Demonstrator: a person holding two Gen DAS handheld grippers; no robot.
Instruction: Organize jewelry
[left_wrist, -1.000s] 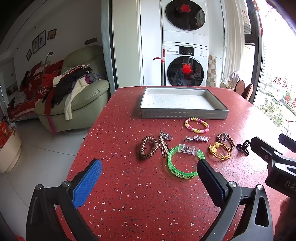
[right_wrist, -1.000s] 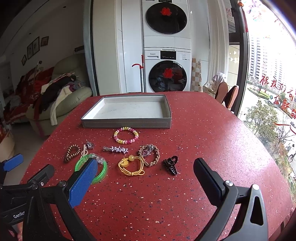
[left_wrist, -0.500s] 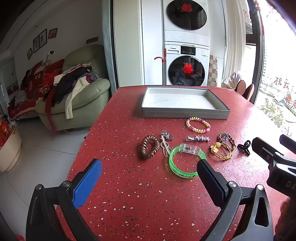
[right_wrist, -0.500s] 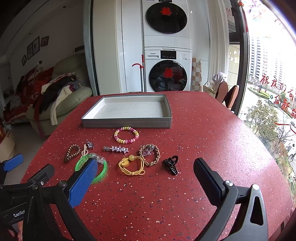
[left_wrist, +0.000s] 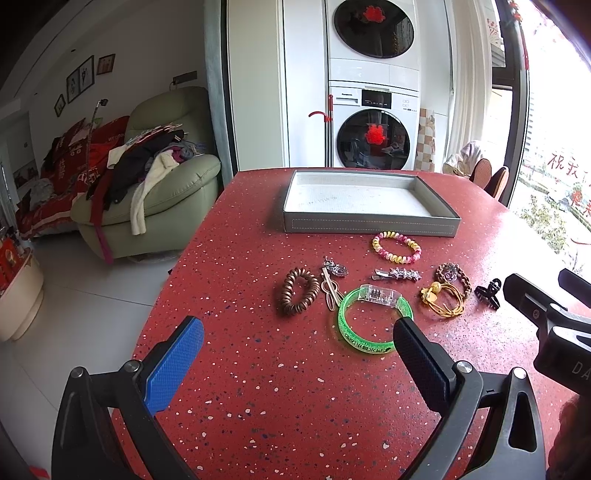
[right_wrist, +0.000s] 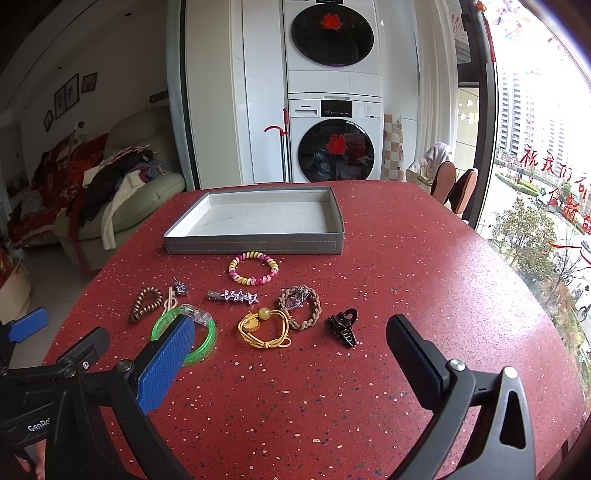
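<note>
An empty grey tray (left_wrist: 369, 223) (right_wrist: 255, 245) stands at the far side of the red table. In front of it lie a pink-yellow bead bracelet (left_wrist: 396, 247) (right_wrist: 253, 268), a silver star clip (left_wrist: 397, 274) (right_wrist: 232, 296), a brown coil tie (left_wrist: 298, 291) (right_wrist: 145, 304), a green bangle (left_wrist: 373, 321) (right_wrist: 201, 341), a yellow cord tie (left_wrist: 443, 302) (right_wrist: 264, 328), a braided brown tie (right_wrist: 300, 306) and a black claw clip (left_wrist: 488, 293) (right_wrist: 343, 326). My left gripper (left_wrist: 295, 354) is open above the near table. My right gripper (right_wrist: 291, 347) is open too.
A green sofa (left_wrist: 162, 199) piled with clothes stands left of the table. Stacked washing machines (right_wrist: 332, 110) are behind it. A window and chairs (right_wrist: 454, 184) are at the right. The table's left edge (left_wrist: 173, 266) drops to a white floor.
Both grippers have barely moved; the left view has shifted very slightly. The jewelry has not moved.
</note>
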